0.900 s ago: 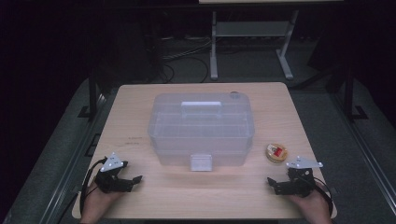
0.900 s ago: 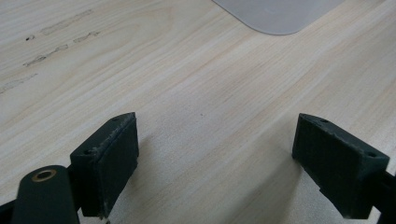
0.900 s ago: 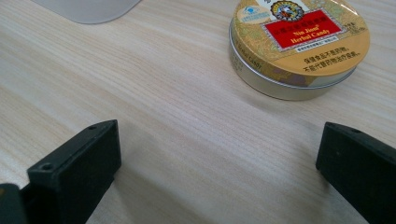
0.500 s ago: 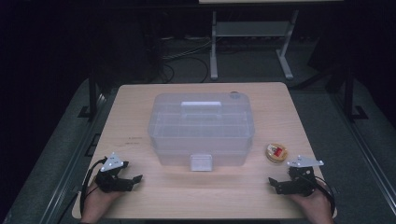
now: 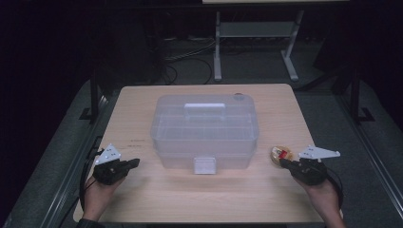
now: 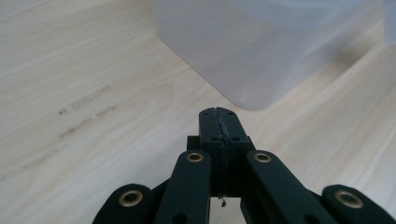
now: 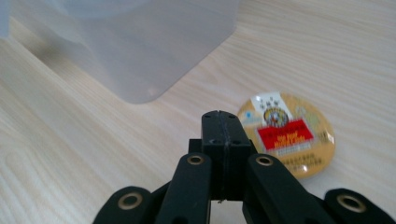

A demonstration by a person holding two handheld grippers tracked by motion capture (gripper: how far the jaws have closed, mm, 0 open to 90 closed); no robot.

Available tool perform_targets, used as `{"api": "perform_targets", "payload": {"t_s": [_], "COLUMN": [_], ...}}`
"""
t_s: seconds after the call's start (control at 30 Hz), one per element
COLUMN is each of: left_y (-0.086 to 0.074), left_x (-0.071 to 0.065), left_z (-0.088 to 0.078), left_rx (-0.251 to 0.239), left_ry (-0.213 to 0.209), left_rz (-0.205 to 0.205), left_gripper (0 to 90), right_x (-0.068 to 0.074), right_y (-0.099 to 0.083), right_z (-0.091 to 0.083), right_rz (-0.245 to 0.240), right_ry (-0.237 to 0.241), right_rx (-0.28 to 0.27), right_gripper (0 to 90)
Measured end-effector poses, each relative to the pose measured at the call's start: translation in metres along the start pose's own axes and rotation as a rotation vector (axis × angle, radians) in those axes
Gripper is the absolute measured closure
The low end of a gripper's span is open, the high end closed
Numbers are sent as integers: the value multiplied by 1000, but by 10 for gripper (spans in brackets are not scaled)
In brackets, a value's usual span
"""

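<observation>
A translucent plastic box point(image 5: 205, 130) with a lid handle and a front latch stands in the middle of the wooden table point(image 5: 142, 199). My left gripper point(image 5: 135, 162) rests near the table's front left, shut with nothing in it; its own view shows its jaws point(image 6: 218, 116) pressed together, pointing at the box's corner point(image 6: 243, 56). My right gripper point(image 5: 282, 162) rests at the front right, shut and empty. A small round yellow tin with a red label point(image 5: 278, 154) lies just ahead of it, beside the jaw tips point(image 7: 221, 117) in the right gripper view point(image 7: 287, 135).
A metal stand point(image 5: 254, 42) and cables lie on the dark floor beyond the table's far edge. A small round clear object point(image 5: 238, 97) sits behind the box's right rear corner. Faint pencil marks point(image 6: 84, 100) cross the wood left of the box.
</observation>
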State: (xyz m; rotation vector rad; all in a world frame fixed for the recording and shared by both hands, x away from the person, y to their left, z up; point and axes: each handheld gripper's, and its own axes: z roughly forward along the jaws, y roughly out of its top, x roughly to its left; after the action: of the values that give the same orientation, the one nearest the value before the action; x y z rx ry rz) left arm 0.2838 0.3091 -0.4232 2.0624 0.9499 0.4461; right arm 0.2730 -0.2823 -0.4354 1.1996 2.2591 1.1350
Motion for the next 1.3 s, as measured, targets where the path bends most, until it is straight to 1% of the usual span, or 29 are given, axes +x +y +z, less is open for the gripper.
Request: {"api": "perform_targets", "payload": {"t_s": [0.03, 0.07, 0.1, 0.17, 0.2, 0.23, 0.27, 0.3, 0.33, 0.37, 0.43, 0.47, 0.53, 0.6, 0.67, 0.77, 0.83, 0.87, 0.9, 0.93, 0.97, 1.03, 1.07, 1.1, 1.13, 1.17, 1.2, 1.23, 1.3], "left_y": [0, 6, 6, 13, 17, 19, 23, 26, 32, 32, 37, 39, 43, 48, 51, 56, 60, 61, 61, 63, 63, 67, 68, 70, 73, 74, 76, 78, 81], "left_x": [0, 3, 3, 6, 9, 10, 12, 13, 16, 16, 19, 20, 23, 26, 27, 29, 31, 32, 32, 33, 33, 35, 37, 40, 44, 47, 49, 52, 54], "left_z": [0, 1, 1, 3, 3, 4, 4, 5, 7, 7, 10, 12, 16, 21, 25, 33, 44, 47, 47, 53, 53, 57, 60, 63, 66, 69, 71, 74, 79], "left_rx": [0, -8, -8, -19, -21, -28, -39, -39, -48, -48, -61, -63, -70, -77, -73, -72, -68, -65, -65, -61, -61, -59, -61, -61, -58, -60, -73, -74, -73], "left_ry": [0, 10, 10, 14, 22, 24, 21, 22, 18, 18, 17, 18, 17, 15, 16, 13, 7, 7, 7, 6, 6, 16, 22, 21, 28, 27, 24, 14, 13], "left_rz": [0, -3, -3, -8, -3, -6, -12, -8, -10, -10, -11, -12, -12, -15, -8, -11, -21, -18, -18, -21, -21, -17, -13, -16, -18, -25, -29, -39, -35], "left_gripper": [899, 899, 900, 900, 900, 900, 899, 899, 899, 899, 900, 899, 900, 900, 899, 900, 900, 900, 900, 900, 900, 900, 900, 900, 900, 900, 900, 900, 900], "right_x": [0, -3, -3, -5, -7, -7, -9, -9, -11, -12, -13, -14, -16, -18, -20, -21, -22, -22, -22, -23, -23, -25, -27, -27, -32, -32, -33, -35, -37], "right_y": [0, 8, 8, 16, 25, 25, 32, 32, 38, 41, 44, 46, 51, 56, 60, 66, 73, 76, 76, 81, 81, 86, 91, 91, 98, 98, 100, 103, 110], "right_z": [0, 4, 4, 8, 12, 12, 17, 17, 21, 24, 26, 28, 34, 38, 42, 49, 56, 59, 59, 63, 63, 68, 71, 71, 76, 76, 78, 81, 86], "right_rz": [0, -3, -3, -16, -21, -21, -26, -26, -23, -26, -27, -28, -20, -18, -18, -13, -12, -9, -9, -6, -6, -6, -8, -8, -8, -8, -9, -12, -15], "right_ry": [0, 19, 19, 26, 33, 33, 47, 47, 56, 57, 58, 61, 64, 69, 73, 86, 90, 88, 88, 84, 84, 80, 75, 75, 77, 77, 76, 73, 80], "right_rx": [0, -5, -5, -1, -3, -3, -8, -8, -9, -10, -8, -16, -13, -19, -28, -20, -27, -21, -21, -20, -20, -24, -30, -30, -33, -33, -32, -33, -35], "right_gripper": [900, 900, 900, 900, 900, 900, 900, 900, 900, 900, 900, 900, 900, 900, 900, 900, 900, 900, 900, 900, 900, 900, 900, 900, 900, 900, 900, 900, 900]}}
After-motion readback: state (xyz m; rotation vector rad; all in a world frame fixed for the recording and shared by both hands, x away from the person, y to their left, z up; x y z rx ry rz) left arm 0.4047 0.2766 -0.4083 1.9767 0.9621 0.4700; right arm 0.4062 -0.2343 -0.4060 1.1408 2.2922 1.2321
